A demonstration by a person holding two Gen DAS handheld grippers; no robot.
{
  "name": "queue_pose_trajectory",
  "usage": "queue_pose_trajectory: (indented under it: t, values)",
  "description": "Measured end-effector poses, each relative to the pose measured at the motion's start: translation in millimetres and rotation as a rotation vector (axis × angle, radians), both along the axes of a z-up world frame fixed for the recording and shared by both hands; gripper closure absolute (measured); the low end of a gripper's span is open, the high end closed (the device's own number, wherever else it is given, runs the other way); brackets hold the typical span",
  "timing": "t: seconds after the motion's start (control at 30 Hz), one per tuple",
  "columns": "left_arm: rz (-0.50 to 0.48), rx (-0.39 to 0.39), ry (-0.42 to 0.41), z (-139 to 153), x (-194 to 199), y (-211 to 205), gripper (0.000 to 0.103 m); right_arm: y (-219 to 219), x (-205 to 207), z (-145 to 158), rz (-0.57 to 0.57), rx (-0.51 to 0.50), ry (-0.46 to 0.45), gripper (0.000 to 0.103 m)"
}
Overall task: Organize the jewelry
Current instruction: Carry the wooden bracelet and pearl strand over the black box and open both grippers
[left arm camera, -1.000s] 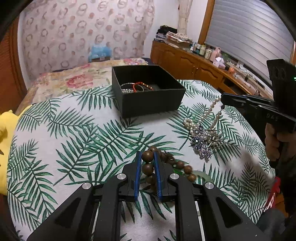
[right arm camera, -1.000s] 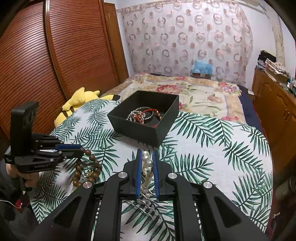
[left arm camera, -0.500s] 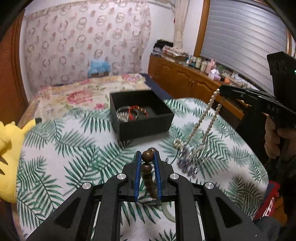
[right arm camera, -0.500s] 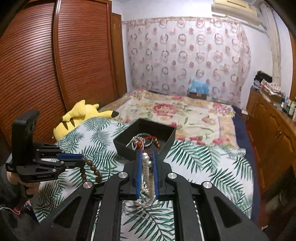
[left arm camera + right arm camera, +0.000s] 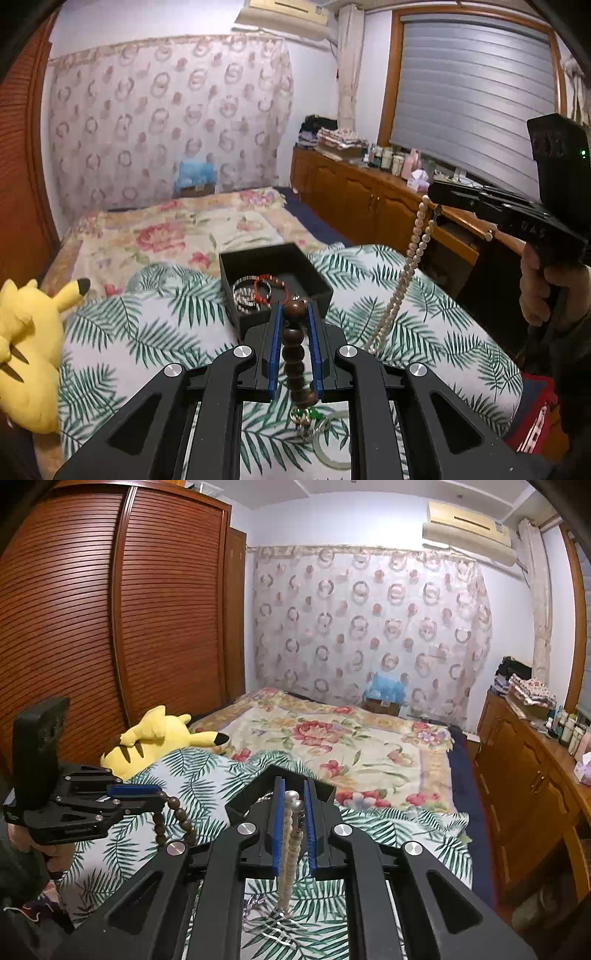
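Note:
My left gripper [image 5: 293, 314] is shut on a brown wooden bead bracelet [image 5: 293, 343] that hangs down between its blue pads, high above the table. It also shows in the right wrist view [image 5: 177, 812]. My right gripper [image 5: 294, 801] is shut on a white pearl necklace [image 5: 290, 849]; in the left wrist view the necklace [image 5: 406, 273] hangs long from the right gripper [image 5: 432, 195]. The black jewelry box [image 5: 275, 280] stands open on the table, with silver and red bracelets [image 5: 255, 290] inside. In the right wrist view my fingers mostly hide the box [image 5: 325, 790].
The table has a palm-leaf cloth [image 5: 147, 332]. A clear ring and small trinkets [image 5: 325, 435] lie on it below my left gripper. A yellow plush toy [image 5: 26, 354] lies at the left edge. A bed [image 5: 332, 738] is behind, a wooden cabinet [image 5: 369, 195] at right.
Both grippers have risen well above the table, lifting the bead bracelet and the pearl necklace off the cloth. The box now appears lower and farther below.

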State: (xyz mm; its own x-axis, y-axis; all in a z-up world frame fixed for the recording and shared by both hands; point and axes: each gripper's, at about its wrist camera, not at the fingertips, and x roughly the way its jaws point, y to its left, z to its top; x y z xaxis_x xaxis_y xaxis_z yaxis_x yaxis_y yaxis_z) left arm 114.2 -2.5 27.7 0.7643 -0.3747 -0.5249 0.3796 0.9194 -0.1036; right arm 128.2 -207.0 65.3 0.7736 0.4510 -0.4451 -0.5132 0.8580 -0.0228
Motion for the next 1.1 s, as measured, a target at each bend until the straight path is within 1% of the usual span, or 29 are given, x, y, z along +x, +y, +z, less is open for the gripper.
queue_pose_trajectory:
  t: [0.1,0.13,0.27,0.5,0.73,0.93,1.1]
  values:
    - [0.000,-0.001,-0.018,10,1,2,0.091,1,1,7,-0.003,-0.004,-0.015,0.092]
    - [0.000,-0.001,-0.021,12,2,1,0.091,1,2,10,-0.002,-0.005,-0.021,0.095]
    - [-0.001,0.004,-0.034,19,7,2,0.091,1,7,17,0.003,-0.004,-0.031,0.095]
    - [0.006,0.007,-0.039,25,22,3,0.091,7,22,18,0.018,-0.005,-0.023,0.095]
    - [0.013,0.016,-0.064,38,44,4,0.091,17,39,46,0.036,0.005,-0.078,0.095]
    - [0.018,0.018,-0.063,41,71,5,0.091,31,65,69,0.059,0.001,-0.123,0.095]
    - [0.017,0.023,-0.044,36,87,4,0.091,41,92,69,0.064,0.005,-0.112,0.095]
